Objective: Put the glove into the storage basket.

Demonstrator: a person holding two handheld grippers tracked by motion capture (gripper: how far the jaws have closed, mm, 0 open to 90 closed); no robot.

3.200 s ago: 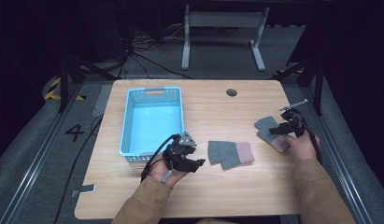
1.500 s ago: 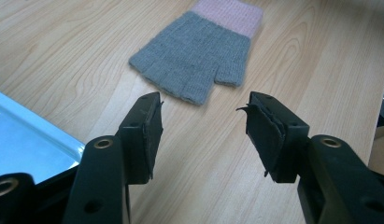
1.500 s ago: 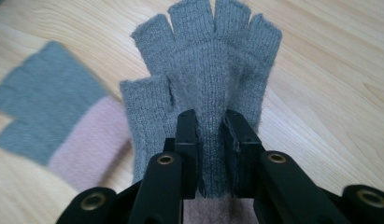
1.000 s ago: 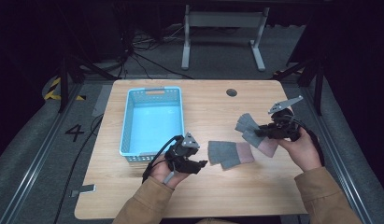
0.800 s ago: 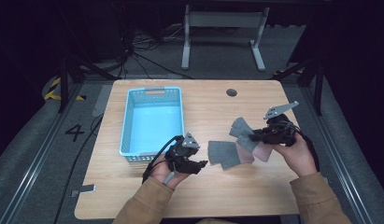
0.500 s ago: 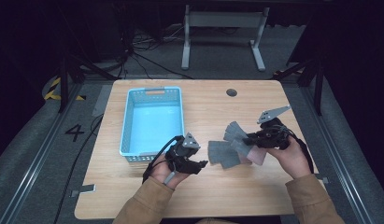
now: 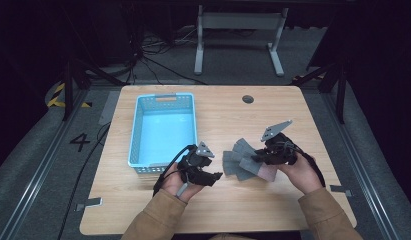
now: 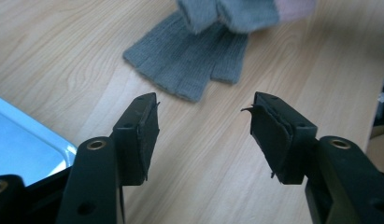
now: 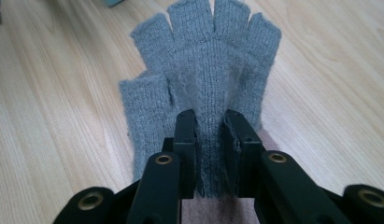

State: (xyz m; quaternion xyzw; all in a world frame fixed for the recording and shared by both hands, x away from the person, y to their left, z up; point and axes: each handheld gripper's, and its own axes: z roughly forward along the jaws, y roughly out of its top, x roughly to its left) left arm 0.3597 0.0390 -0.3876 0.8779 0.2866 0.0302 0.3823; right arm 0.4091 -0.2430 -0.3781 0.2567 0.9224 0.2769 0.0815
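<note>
My right gripper is shut on a grey fingerless glove, pinching it near the cuff with the finger stubs pointing away, toward the left of the table. It hangs just over a second grey glove that lies flat mid-table, with a pink cuff under my right hand. My left gripper rests open on the table just left of the flat glove, nothing between its fingers.
A light blue plastic basket stands left of centre, close beside my left hand, and looks empty. A round cable hole sits near the table's far edge. Bare wood lies to the right and front.
My right gripper has carried the grey glove leftward from the table's right side to above the flat glove. The left gripper has stayed put, open.
</note>
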